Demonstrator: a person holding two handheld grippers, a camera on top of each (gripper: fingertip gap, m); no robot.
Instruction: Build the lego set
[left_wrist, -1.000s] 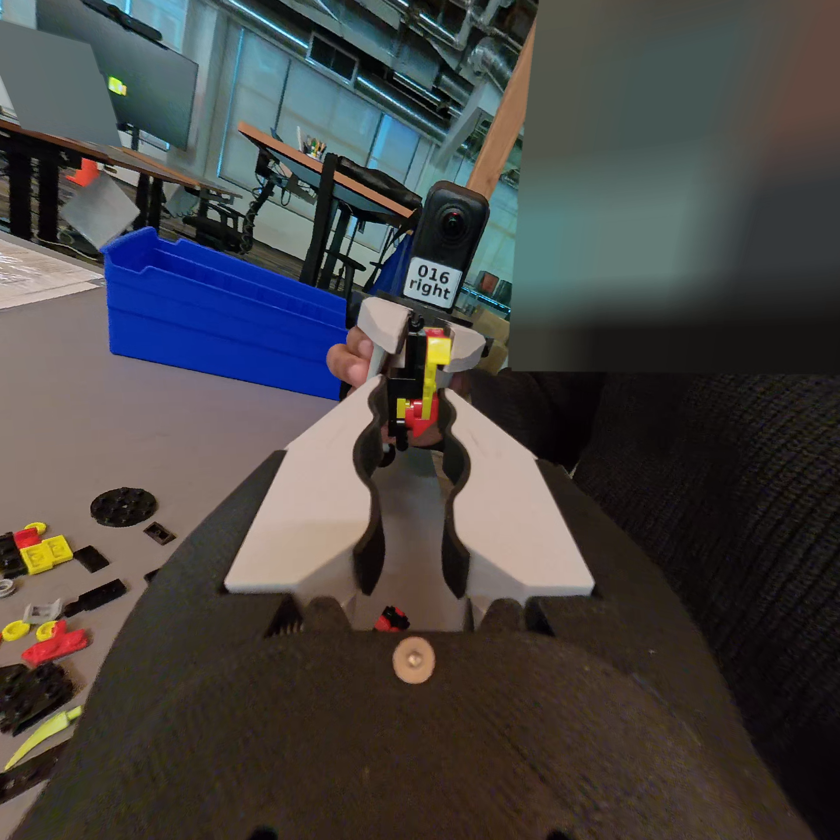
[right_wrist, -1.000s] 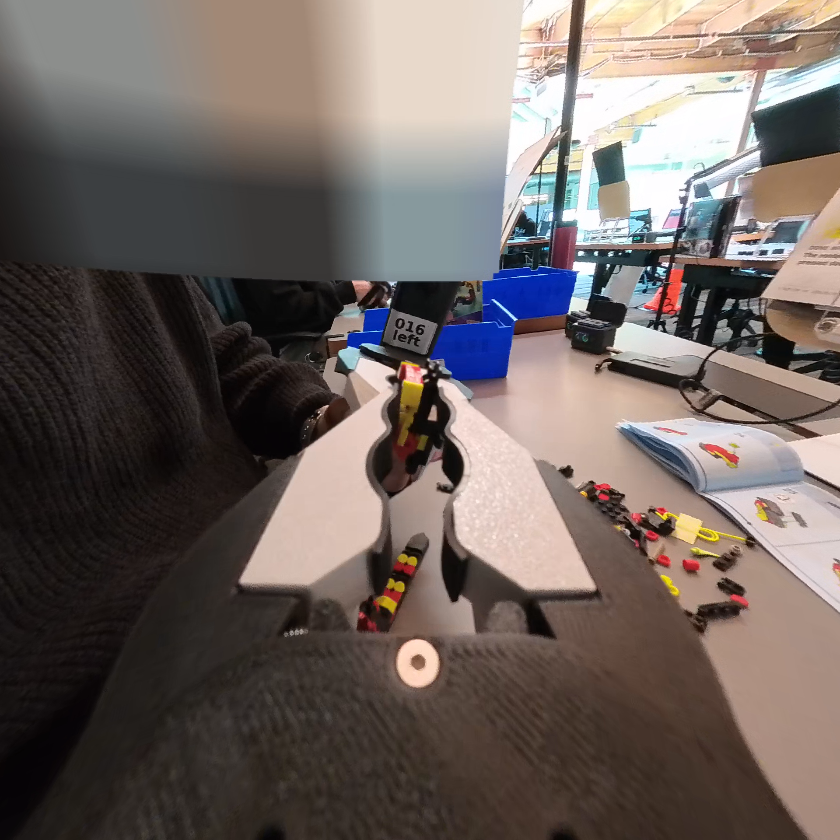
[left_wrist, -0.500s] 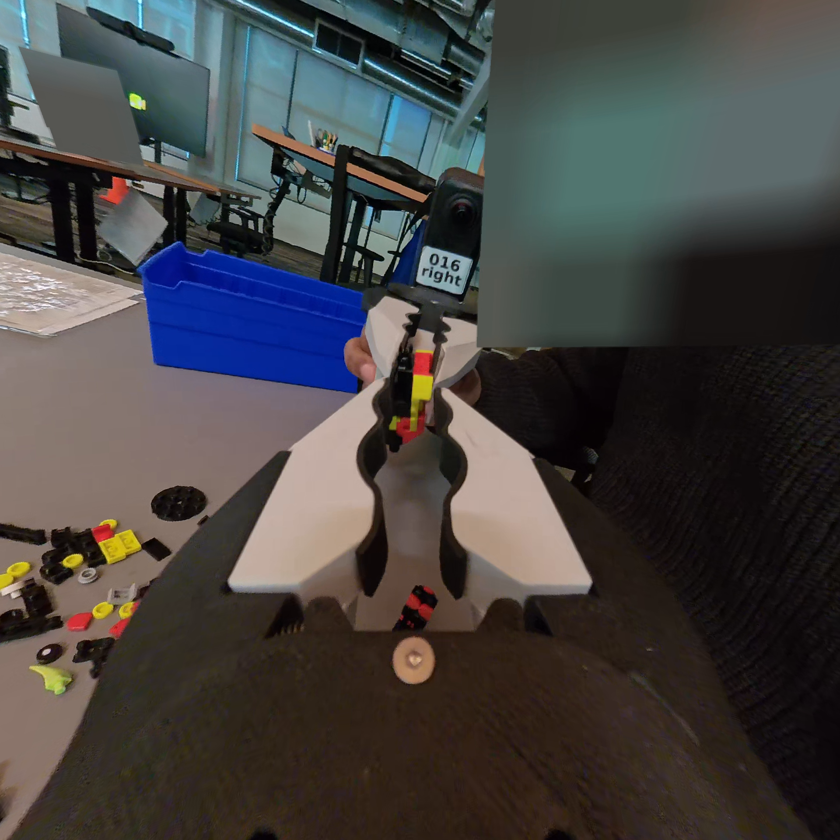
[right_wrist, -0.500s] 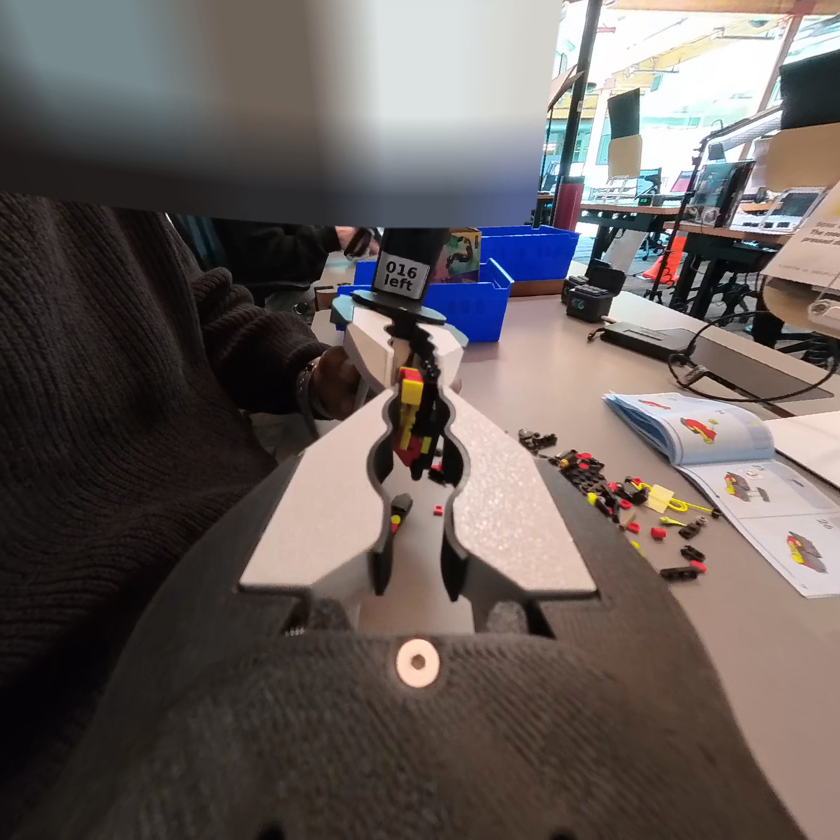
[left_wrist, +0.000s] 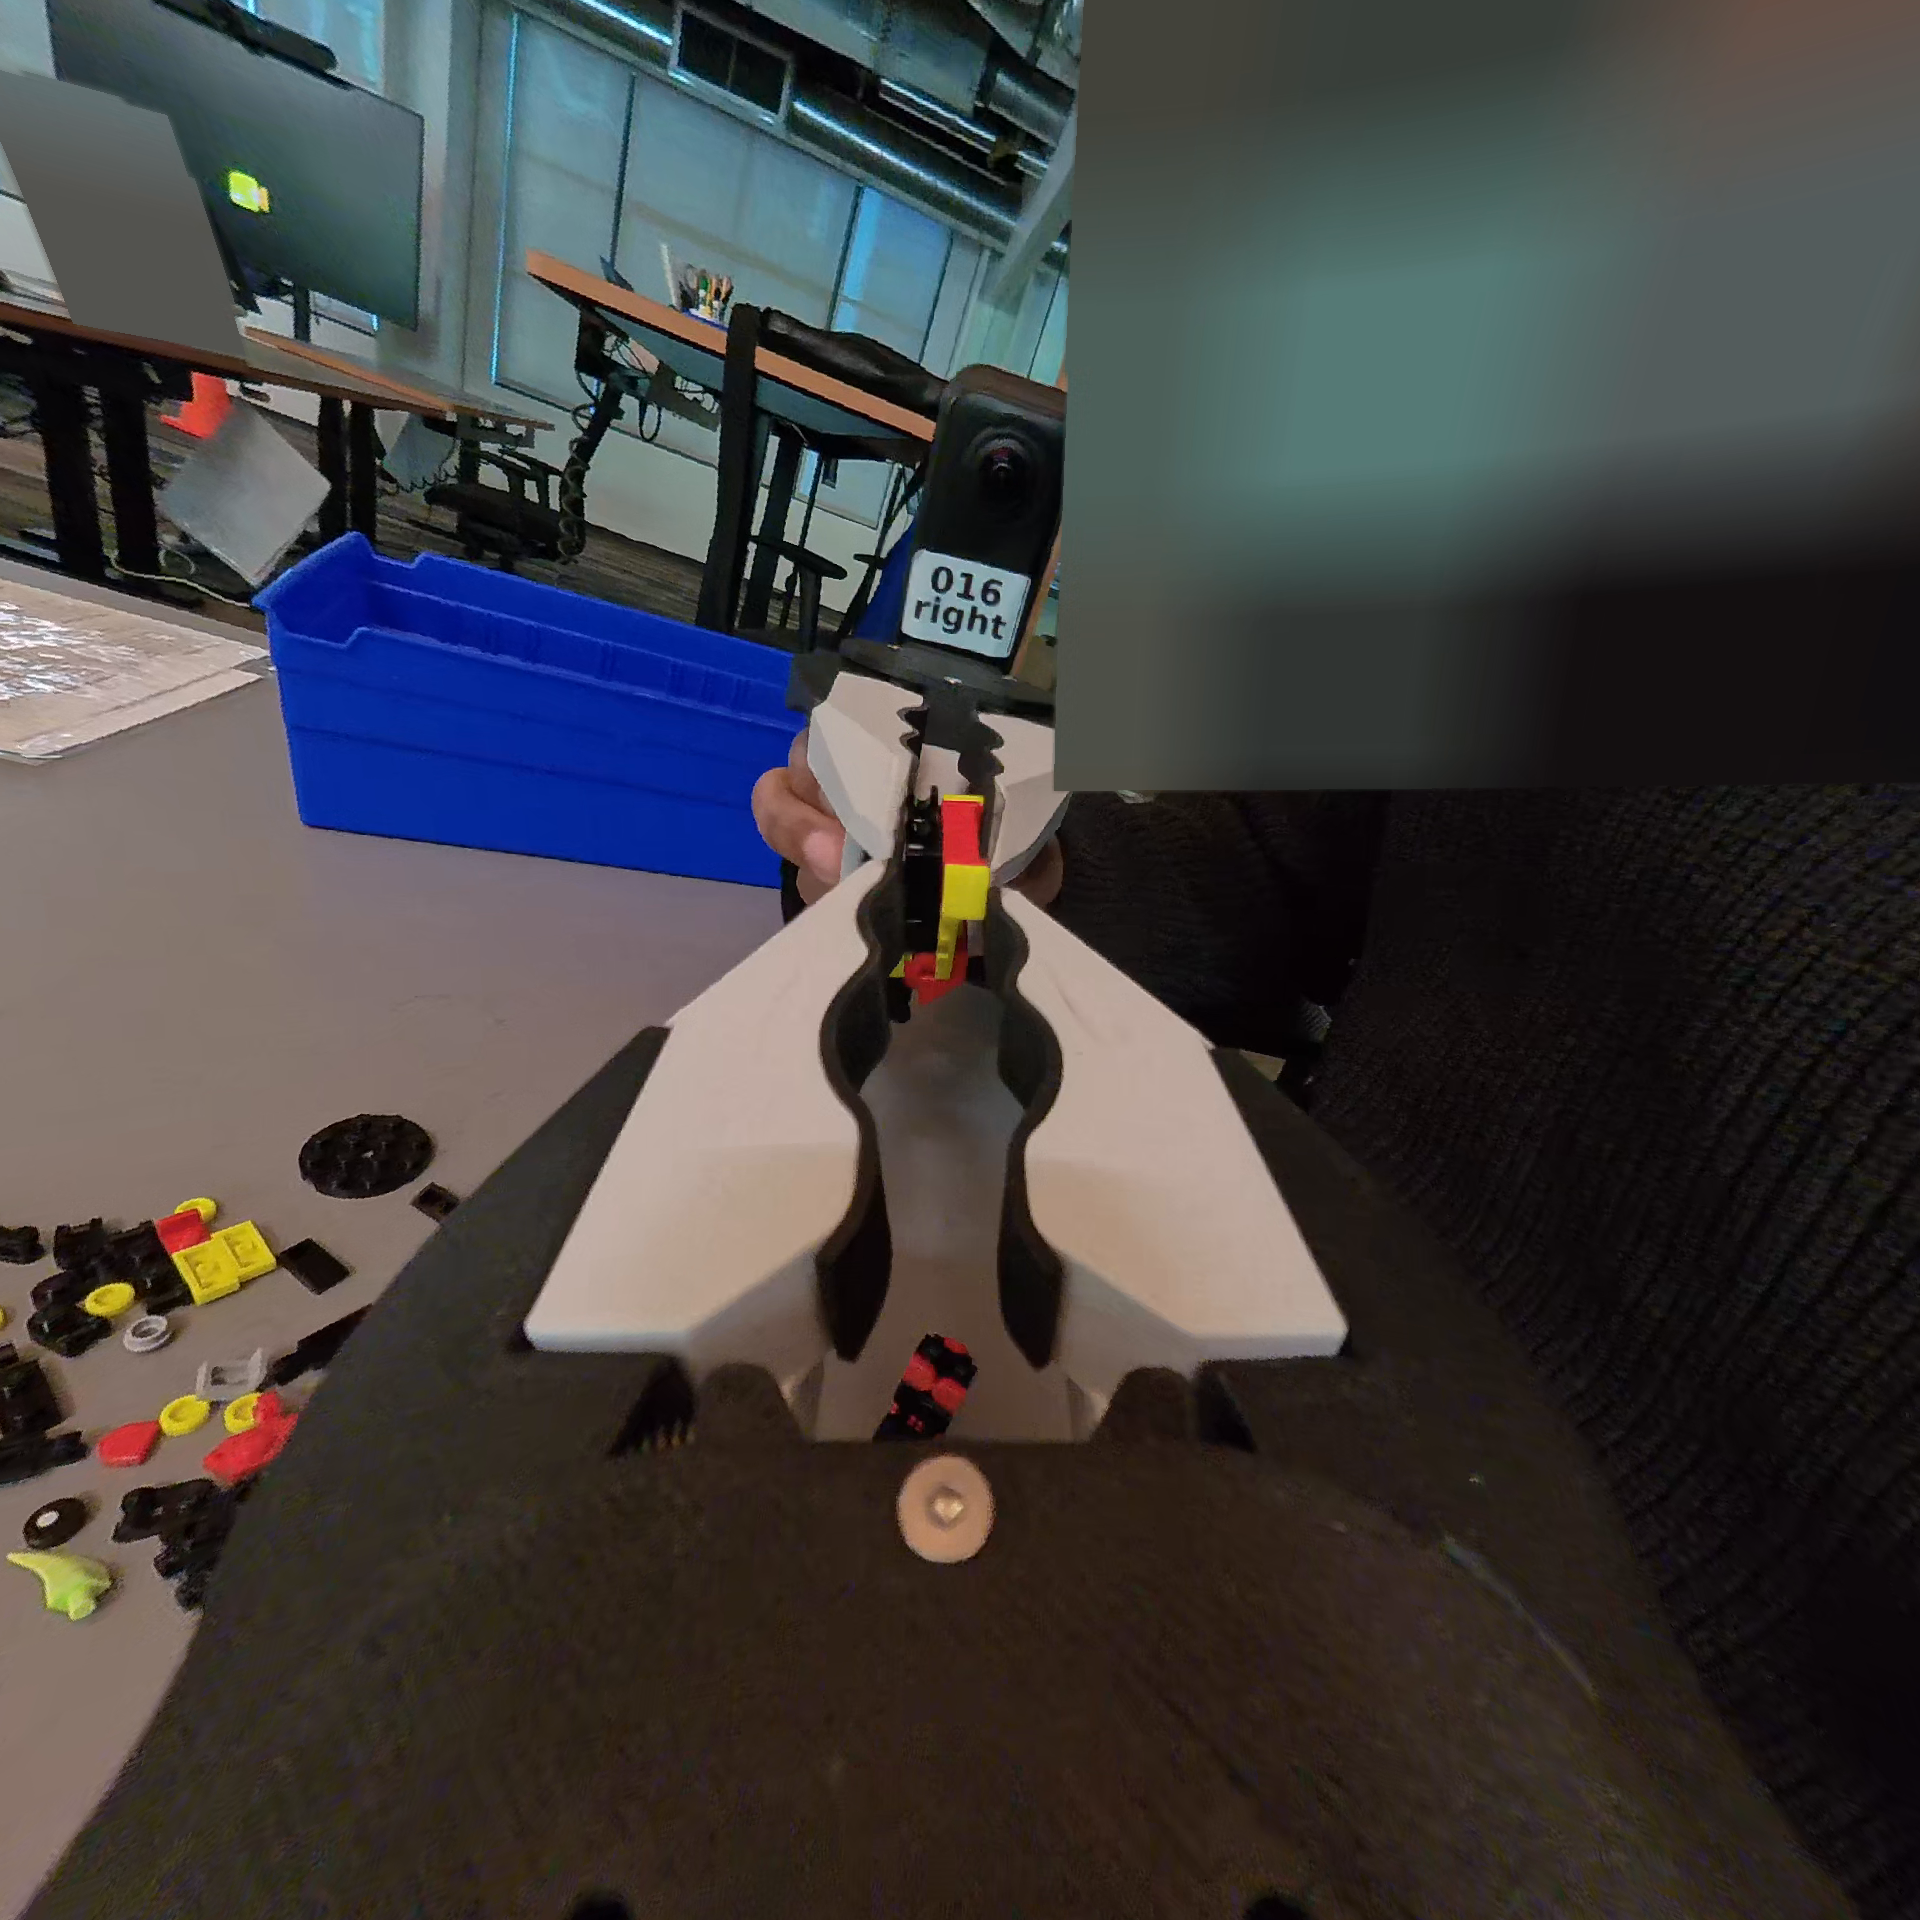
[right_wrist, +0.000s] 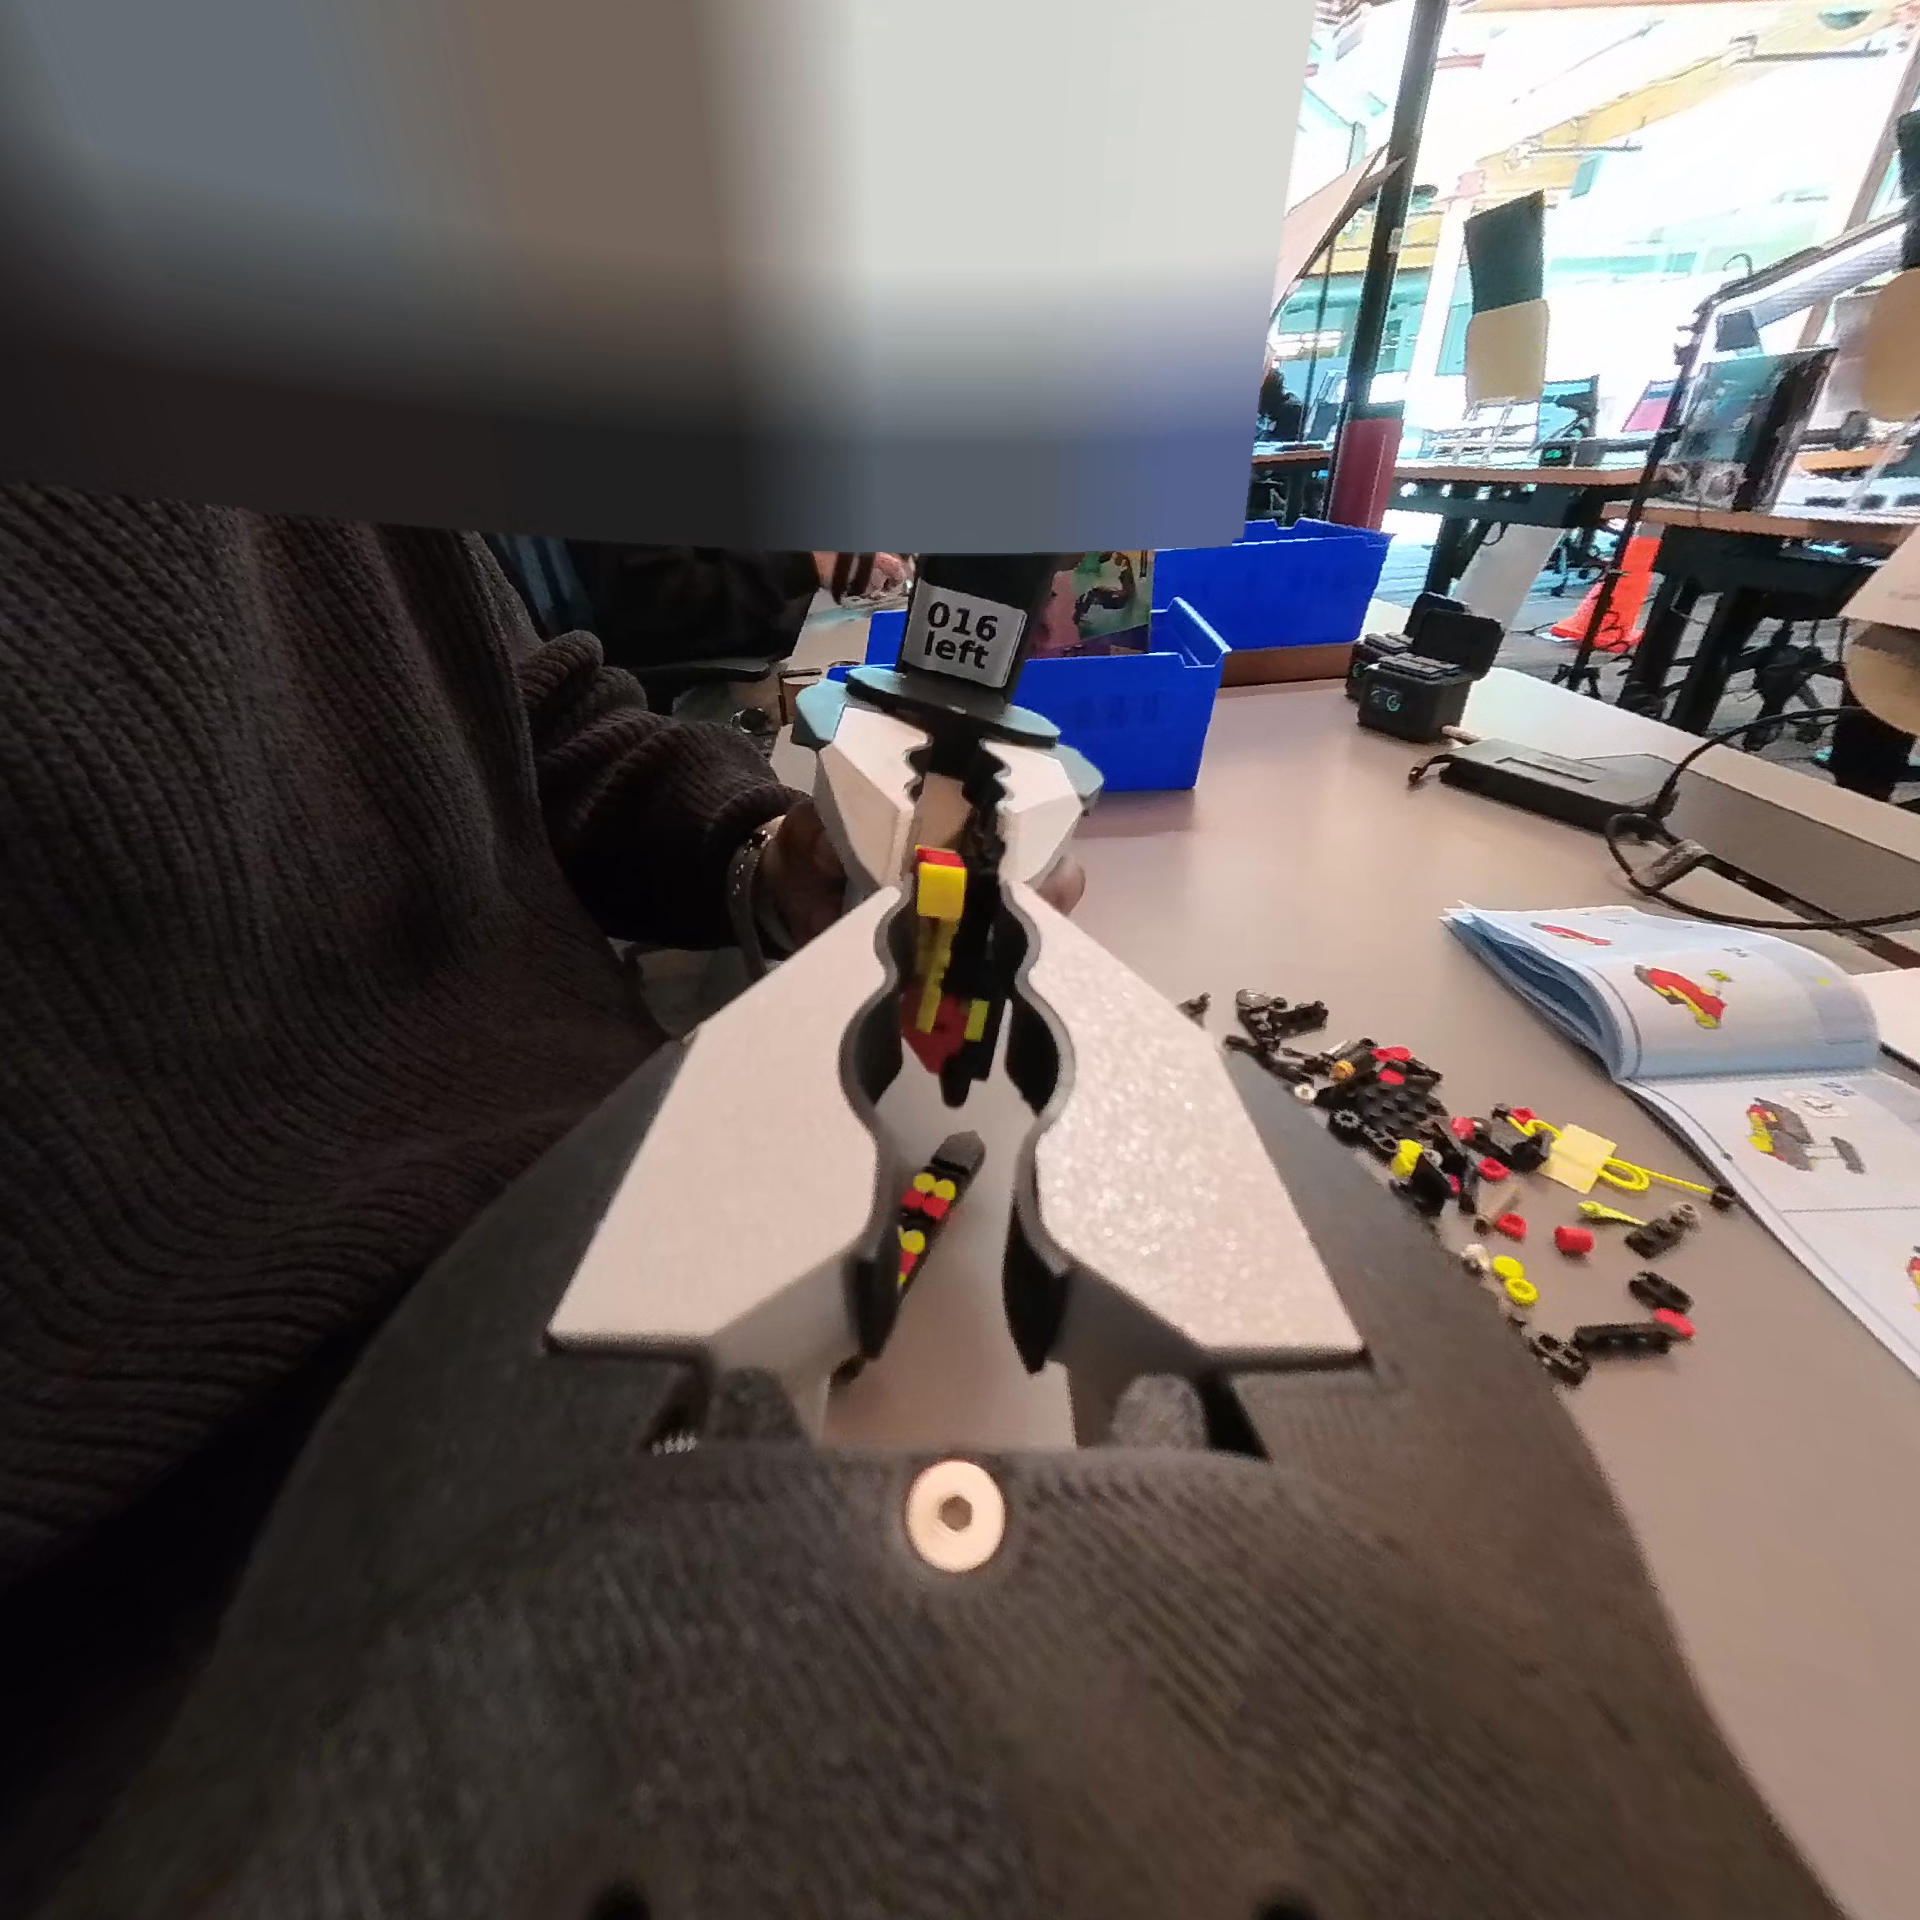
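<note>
A small black, yellow and red lego assembly (left_wrist: 951, 894) is held in the air between my two grippers, which face each other tip to tip. My left gripper (left_wrist: 940, 914) is shut on its near end. My right gripper (right_wrist: 951, 966) is shut on the same assembly (right_wrist: 940, 987) from the other side. Each view also shows the other gripper beyond it: the right gripper (left_wrist: 935, 764) and the left gripper (right_wrist: 951, 800). A black strip with red and yellow studs (right_wrist: 925, 1216) lies on the table below, partly hidden by the fingers, and also shows in the left wrist view (left_wrist: 930, 1382).
Loose lego pieces (left_wrist: 208, 1262) and a black round plate (left_wrist: 366, 1155) lie on the grey table to the left. A blue bin (left_wrist: 520, 727) stands behind them. In the right wrist view there are more loose pieces (right_wrist: 1455, 1143), an open instruction booklet (right_wrist: 1714, 1039), blue bins (right_wrist: 1122, 707) and a cabled black device (right_wrist: 1538, 774). A person's dark sweater fills one side. Less than 4 cm separates the two grippers' tips.
Both grippers have stayed shut on the assembly while the pair shifted and tilted a little above the table. The assembly now stands more upright between the tips.
</note>
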